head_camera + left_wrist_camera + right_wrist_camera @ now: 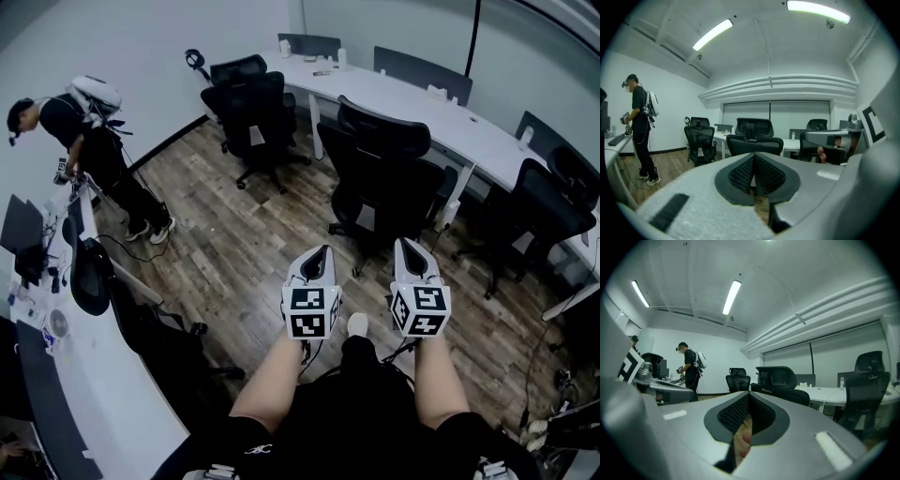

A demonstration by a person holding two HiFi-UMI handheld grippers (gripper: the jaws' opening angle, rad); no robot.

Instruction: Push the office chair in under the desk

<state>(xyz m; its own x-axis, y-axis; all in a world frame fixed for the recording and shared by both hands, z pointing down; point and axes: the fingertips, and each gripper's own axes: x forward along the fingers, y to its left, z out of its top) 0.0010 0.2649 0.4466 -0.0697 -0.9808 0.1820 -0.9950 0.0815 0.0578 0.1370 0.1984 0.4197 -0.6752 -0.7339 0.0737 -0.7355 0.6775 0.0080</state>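
Note:
A black office chair stands on the wood floor with its back toward me, pulled out from the long white desk. My left gripper and right gripper are held side by side a short way behind the chair, apart from it, both shut with nothing between the jaws. In the left gripper view the shut left gripper points at the chair's backrest and headrest. In the right gripper view the shut right gripper has the chair just right of its tips.
A second black chair stands at the desk's left end and a third chair to the right. A person stands at the left by another white desk with monitors and a chair.

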